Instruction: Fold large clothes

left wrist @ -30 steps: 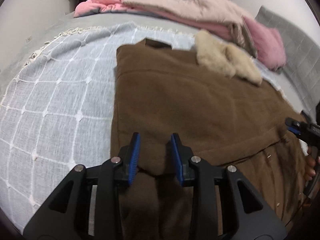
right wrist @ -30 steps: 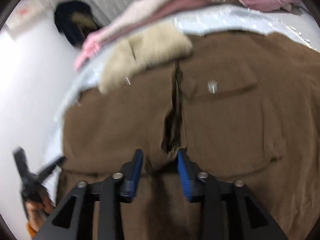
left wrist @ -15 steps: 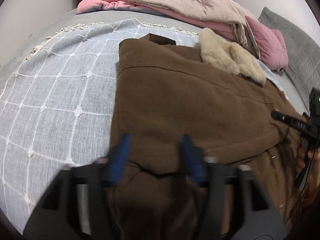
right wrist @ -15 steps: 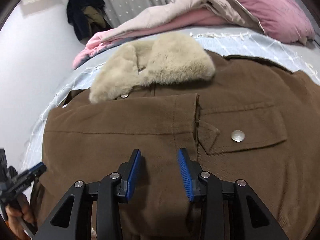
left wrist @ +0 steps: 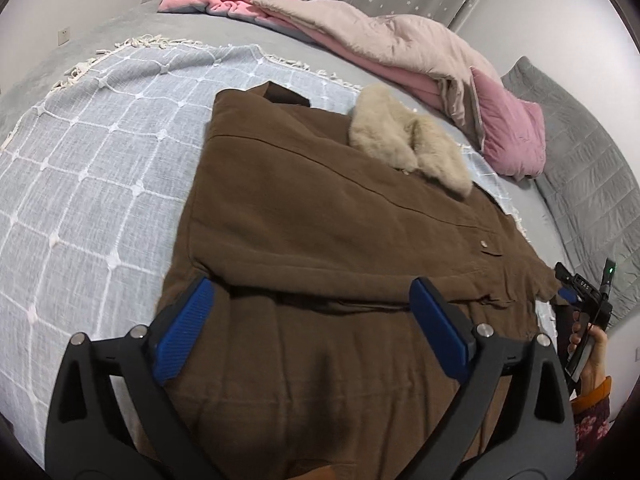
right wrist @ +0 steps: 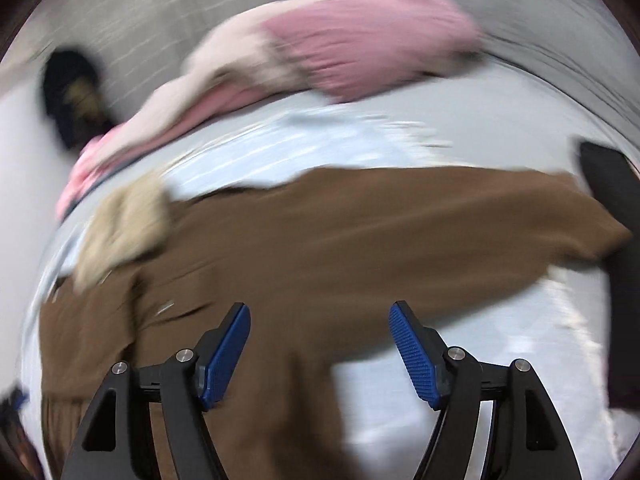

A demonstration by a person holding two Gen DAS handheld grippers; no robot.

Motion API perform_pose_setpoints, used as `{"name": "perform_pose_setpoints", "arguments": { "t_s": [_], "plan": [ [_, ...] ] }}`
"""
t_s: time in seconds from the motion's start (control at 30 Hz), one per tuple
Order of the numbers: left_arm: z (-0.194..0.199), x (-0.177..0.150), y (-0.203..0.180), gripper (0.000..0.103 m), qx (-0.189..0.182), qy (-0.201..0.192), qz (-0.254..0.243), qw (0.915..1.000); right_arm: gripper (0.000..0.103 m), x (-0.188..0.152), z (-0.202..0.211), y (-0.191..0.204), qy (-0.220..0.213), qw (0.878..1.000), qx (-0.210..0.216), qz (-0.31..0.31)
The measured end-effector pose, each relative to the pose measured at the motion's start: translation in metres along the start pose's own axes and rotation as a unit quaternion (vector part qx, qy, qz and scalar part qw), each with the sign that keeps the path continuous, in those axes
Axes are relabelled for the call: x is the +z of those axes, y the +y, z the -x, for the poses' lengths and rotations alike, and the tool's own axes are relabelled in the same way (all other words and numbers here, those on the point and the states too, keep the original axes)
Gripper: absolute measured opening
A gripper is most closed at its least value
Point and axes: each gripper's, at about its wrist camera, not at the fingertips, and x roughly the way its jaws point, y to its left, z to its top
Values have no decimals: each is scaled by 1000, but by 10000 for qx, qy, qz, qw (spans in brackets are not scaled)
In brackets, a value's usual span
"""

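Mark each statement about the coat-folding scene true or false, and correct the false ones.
1. The left tongs are open, holding nothing. True.
2. The brown coat hangs on a hanger. False: it lies on the checked blue blanket.
3. The coat's fur collar is beige. True.
4. The right tongs are shut on a sleeve. False: they are open, holding nothing.
5. The pink quilt covers the coat. False: it lies beyond the coat, apart from it.
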Motion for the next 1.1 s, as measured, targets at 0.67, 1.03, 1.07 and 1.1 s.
{"name": "perform_pose_setpoints", "arguments": {
  "t_s": [0.67,1.03,1.07,1.1],
  "plan": [
    [-14,-14,9,98,282,-402,5,9988,73,34,-63,-195,-173,9345,-371,-3535],
    [-12,-12,20,98,103,-370,331,9987,6,59,-28,-195,-1047,9284,89,-3563],
    [-10,-12,19,98,73,-392,315,9987,6,64,-18,-187,-1157,9341,96,-3375],
    [-9,-12,18,98,47,-412,295,9987,6,69,-7,-179,-1274,9389,106,-3195]
  ]
}}
